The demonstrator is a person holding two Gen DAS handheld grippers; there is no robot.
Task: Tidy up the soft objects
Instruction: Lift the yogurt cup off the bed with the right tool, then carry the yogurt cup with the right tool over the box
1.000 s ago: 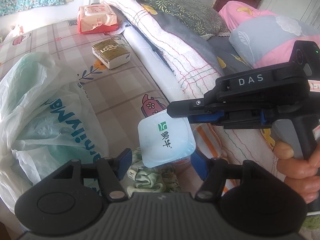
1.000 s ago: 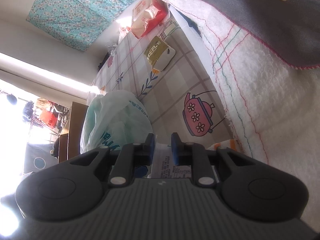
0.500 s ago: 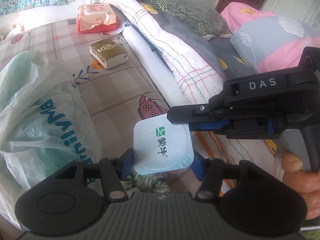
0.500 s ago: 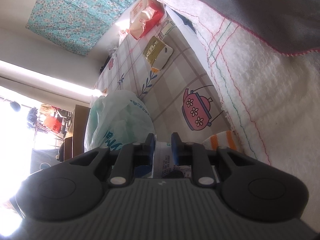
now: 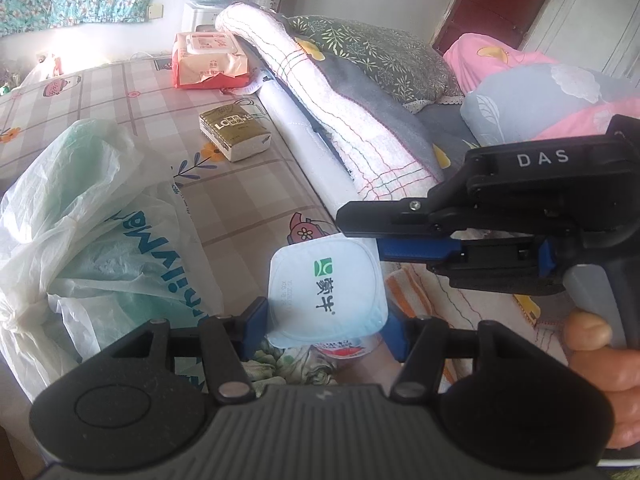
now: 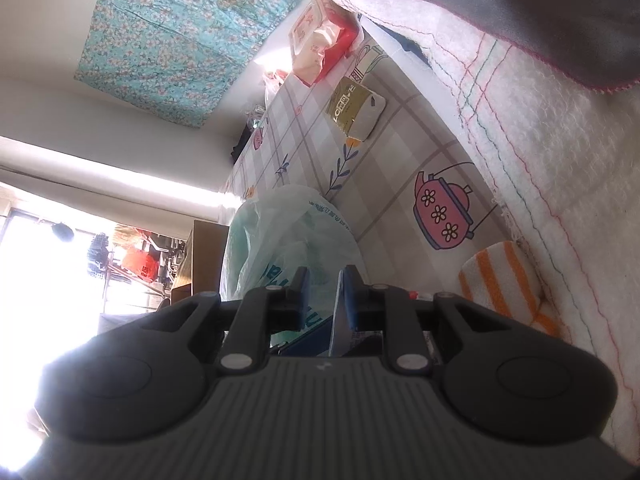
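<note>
On bed's near edge: plastic bag point(image 5: 100, 240), contents unclear | left gripper point(image 5: 326, 326) jaws holding yogurt cup point(image 5: 326, 284) | right gripper point(image 5: 360, 226) jaws narrow, pinching cup's lid edge

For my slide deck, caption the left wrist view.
Left gripper grips a square white yogurt cup; right gripper alongside, above the checked tablecloth.

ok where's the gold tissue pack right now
In the left wrist view the gold tissue pack lies on the checked bed sheet, between the red wipes pack and the white plastic bag.
</note>
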